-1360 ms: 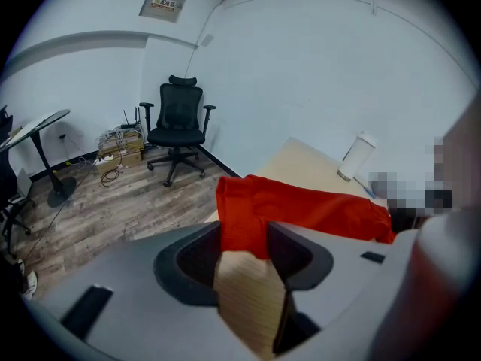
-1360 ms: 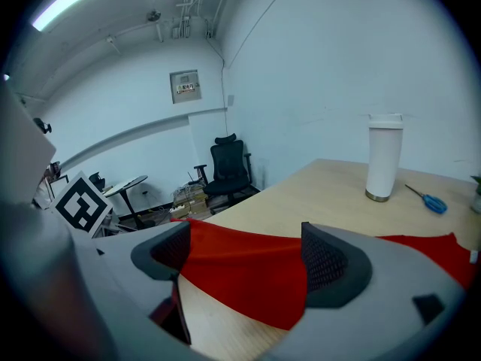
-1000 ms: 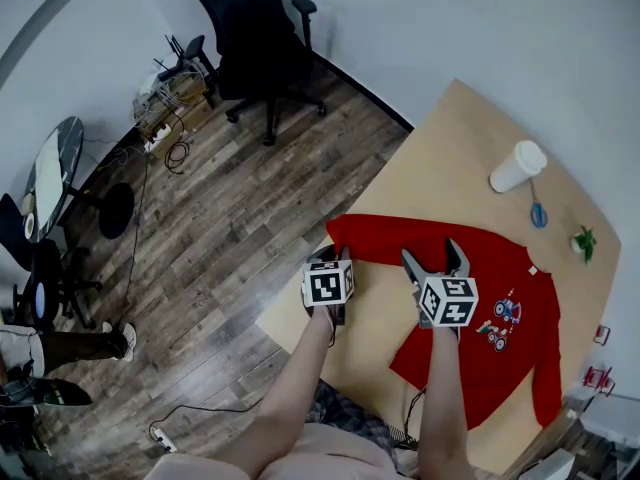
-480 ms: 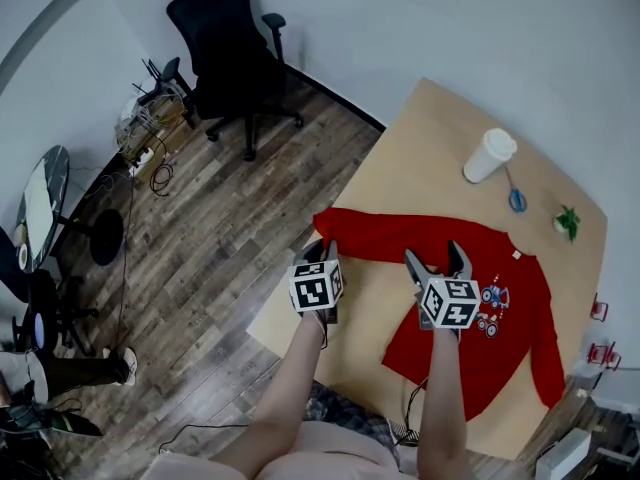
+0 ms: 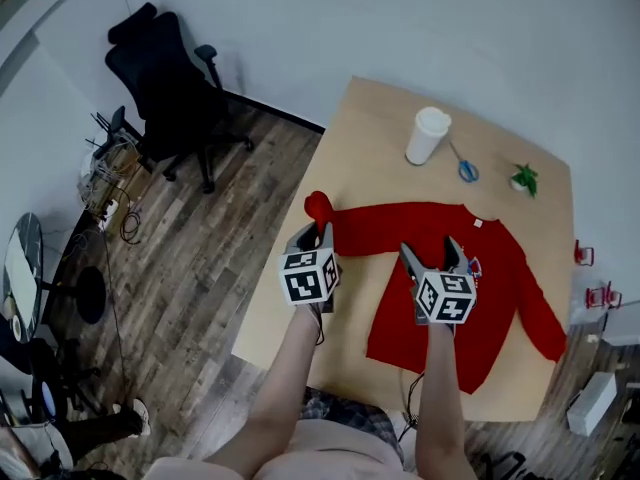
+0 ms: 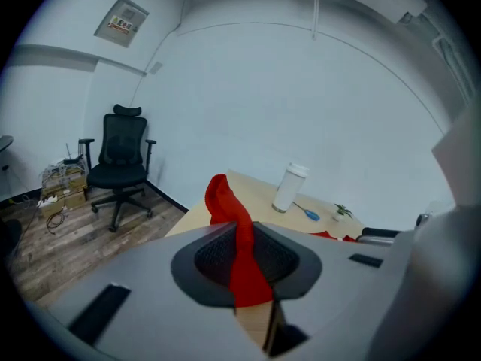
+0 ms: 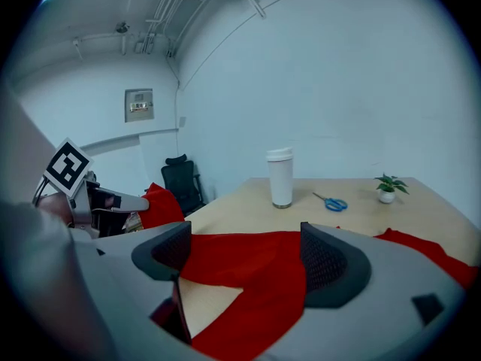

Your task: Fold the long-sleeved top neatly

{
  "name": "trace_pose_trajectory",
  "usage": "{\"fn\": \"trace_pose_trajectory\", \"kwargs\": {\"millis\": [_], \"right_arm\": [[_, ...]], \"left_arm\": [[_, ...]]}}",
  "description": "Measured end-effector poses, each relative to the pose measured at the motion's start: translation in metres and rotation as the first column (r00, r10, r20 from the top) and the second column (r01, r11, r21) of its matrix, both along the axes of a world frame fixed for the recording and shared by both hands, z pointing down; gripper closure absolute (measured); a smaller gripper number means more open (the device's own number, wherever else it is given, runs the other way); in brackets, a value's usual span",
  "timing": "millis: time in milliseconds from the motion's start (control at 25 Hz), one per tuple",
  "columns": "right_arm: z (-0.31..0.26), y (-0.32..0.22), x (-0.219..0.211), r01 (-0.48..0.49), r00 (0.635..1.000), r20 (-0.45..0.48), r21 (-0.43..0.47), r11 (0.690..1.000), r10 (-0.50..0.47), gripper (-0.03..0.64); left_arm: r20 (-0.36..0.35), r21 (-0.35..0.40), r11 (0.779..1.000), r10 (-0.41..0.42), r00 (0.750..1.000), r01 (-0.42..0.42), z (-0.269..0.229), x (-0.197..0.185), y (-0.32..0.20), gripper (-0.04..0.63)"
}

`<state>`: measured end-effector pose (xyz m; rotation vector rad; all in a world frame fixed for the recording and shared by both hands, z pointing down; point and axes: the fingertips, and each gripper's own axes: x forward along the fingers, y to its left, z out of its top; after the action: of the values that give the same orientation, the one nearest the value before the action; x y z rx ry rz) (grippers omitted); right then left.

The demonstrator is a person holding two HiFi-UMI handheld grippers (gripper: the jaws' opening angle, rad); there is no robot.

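A red long-sleeved top [image 5: 480,298] lies spread on the wooden table [image 5: 370,118], its collar towards the far edge. My left gripper [image 5: 312,232] is shut on the end of the top's left sleeve [image 5: 320,208], whose cuff sticks up in a bunch above the jaws. Those jaws have just been closing on the sleeve. In the left gripper view, the red sleeve [image 6: 229,209] runs up between the pads of the left gripper [image 6: 244,262]. My right gripper [image 5: 430,251] hovers open over the top's body with nothing between its fingers. In the right gripper view, the top [image 7: 263,292] lies below the right gripper [image 7: 244,256].
A white lidded cup [image 5: 428,134], blue scissors [image 5: 466,168] and a small potted plant [image 5: 524,178] stand near the table's far edge. A black office chair [image 5: 160,78] stands on the wood floor to the left. The table's left edge runs just beside the left gripper.
The left gripper has risen with the sleeve end, and the cuff now bunches upright instead of lying flat. The right gripper has shifted over the top's body, still open.
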<state>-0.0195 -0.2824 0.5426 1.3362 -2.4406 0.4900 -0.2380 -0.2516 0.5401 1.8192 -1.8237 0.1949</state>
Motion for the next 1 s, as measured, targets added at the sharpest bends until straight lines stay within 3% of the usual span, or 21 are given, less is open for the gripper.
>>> {"fn": "trace_pose_trajectory", "kwargs": {"millis": [200,440,680,1000], "right_arm": [[-0.007,0.007,0.042,-0.121,0.993,-0.005,0.013,0.993,0.121,0.178],[-0.005,0.025,0.094,-0.248,0.969,-0.002,0.002,0.969,0.248,0.179],[-0.003,0.036,0.124,-0.312,0.950,0.006,-0.005,0.950,0.312,0.179],[-0.005,0.041,0.157,-0.315,0.949,0.009,0.001,0.949,0.315,0.179]], "left_arm": [[-0.008,0.024,0.990,0.136,0.991,-0.135,-0.010,0.053,-0.019,0.534],[0.011,0.035,0.959,0.282,0.959,-0.282,-0.015,0.117,-0.027,0.534],[0.017,0.033,0.936,0.350,0.937,-0.350,-0.015,0.150,-0.025,0.534],[0.026,0.042,0.928,0.368,0.929,-0.369,-0.020,0.189,-0.022,0.533]]}}
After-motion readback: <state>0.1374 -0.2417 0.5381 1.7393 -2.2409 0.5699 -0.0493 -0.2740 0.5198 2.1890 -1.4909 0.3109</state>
